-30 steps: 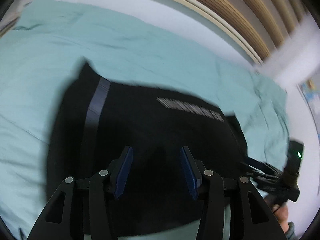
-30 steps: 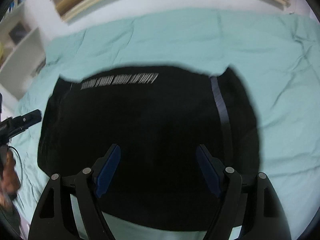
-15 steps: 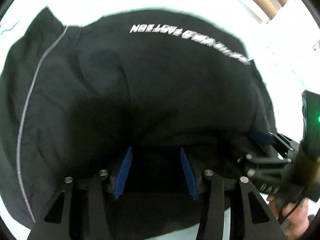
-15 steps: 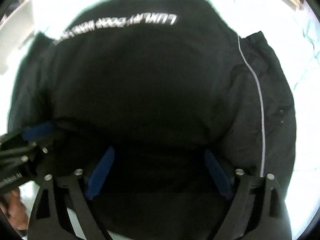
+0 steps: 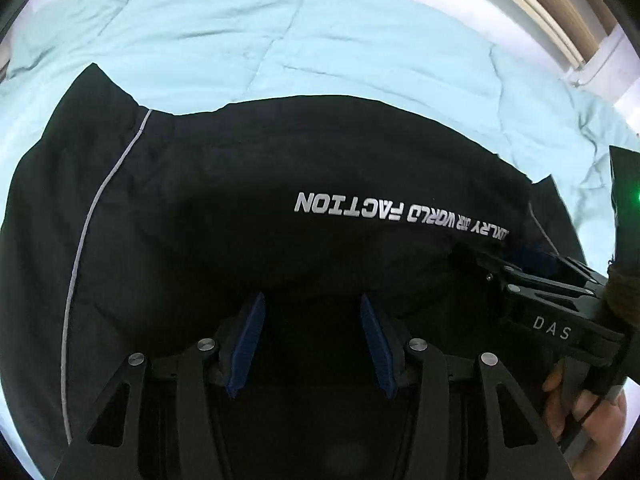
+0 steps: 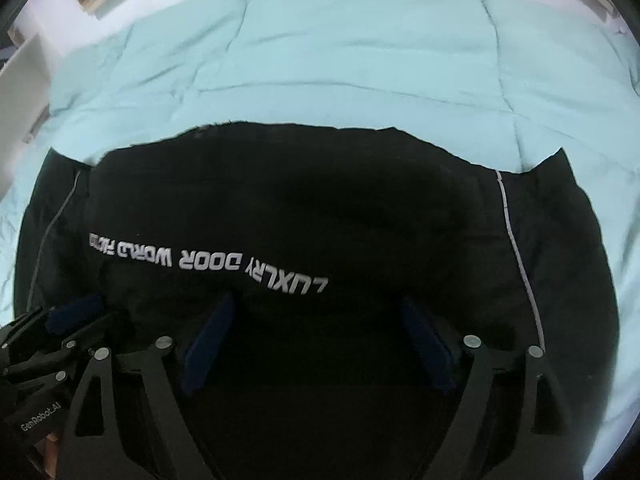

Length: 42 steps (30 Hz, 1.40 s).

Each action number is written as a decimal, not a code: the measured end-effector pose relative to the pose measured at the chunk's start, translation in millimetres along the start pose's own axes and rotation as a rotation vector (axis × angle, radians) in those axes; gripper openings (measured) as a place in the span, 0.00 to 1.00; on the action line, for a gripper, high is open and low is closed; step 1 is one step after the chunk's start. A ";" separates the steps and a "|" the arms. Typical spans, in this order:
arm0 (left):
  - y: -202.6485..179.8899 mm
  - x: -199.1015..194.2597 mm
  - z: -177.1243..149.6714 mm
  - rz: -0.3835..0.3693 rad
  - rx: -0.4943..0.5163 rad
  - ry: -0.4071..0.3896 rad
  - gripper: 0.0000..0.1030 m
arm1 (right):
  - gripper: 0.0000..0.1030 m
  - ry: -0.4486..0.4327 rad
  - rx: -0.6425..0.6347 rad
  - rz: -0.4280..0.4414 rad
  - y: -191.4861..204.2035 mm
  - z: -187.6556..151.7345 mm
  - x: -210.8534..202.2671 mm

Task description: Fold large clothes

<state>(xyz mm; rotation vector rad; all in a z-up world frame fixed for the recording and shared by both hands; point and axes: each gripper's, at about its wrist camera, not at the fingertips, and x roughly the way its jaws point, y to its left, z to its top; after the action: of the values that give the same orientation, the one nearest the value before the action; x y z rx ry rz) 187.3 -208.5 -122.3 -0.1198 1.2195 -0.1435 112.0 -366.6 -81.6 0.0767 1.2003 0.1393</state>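
A black garment (image 5: 280, 184) with white lettering and thin grey piping lies spread on the bed; it also fills the right wrist view (image 6: 320, 208). My left gripper (image 5: 310, 312) is open, its blue pads over the garment's near edge, where a fold of fabric rises between them. My right gripper (image 6: 316, 320) is open wider at the same near edge, further right. It also shows in the left wrist view (image 5: 532, 264), and the left gripper shows in the right wrist view (image 6: 72, 316). Whether the pads touch the cloth is hidden in the dark.
A pale teal quilt (image 5: 320, 40) covers the bed (image 6: 340, 60) beyond the garment. A slatted wooden headboard (image 5: 532, 4) and white wall lie at the far side. A white shelf (image 6: 20, 76) stands at the left.
Both grippers have come down from above the garment to its near edge. The lettering now sits lower and nearer in both views. Both stay open.
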 end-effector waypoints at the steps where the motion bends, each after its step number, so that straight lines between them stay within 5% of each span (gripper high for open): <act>1: -1.4 -0.6 0.2 0.007 0.007 -0.003 0.50 | 0.86 0.001 -0.002 0.000 -0.7 0.2 1.1; 8: 2.6 -29.3 -0.3 -0.054 0.018 -0.038 0.50 | 0.86 -0.028 0.030 0.040 -14.7 -9.0 -28.9; 14: 27.5 -74.2 -34.2 0.010 -0.008 -0.081 0.50 | 0.86 -0.053 0.117 0.060 -41.9 -41.7 -70.3; 23: 123.6 -137.6 -79.1 0.077 -0.155 -0.146 0.50 | 0.86 -0.066 0.231 -0.029 -104.1 -107.7 -117.2; 34: 171.5 -121.5 -81.0 0.039 -0.312 -0.118 0.50 | 0.86 -0.043 0.241 -0.083 -145.1 -127.2 -120.4; 42: 179.3 -105.2 -57.6 0.017 -0.278 -0.100 0.51 | 0.86 -0.041 0.221 -0.082 -152.1 -119.0 -108.9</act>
<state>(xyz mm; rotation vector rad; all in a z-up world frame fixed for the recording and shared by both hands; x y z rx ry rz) 105.8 -14.4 -74.7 -0.3546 1.1349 0.0478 -27.4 -534.9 -44.3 0.2224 1.1728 -0.0673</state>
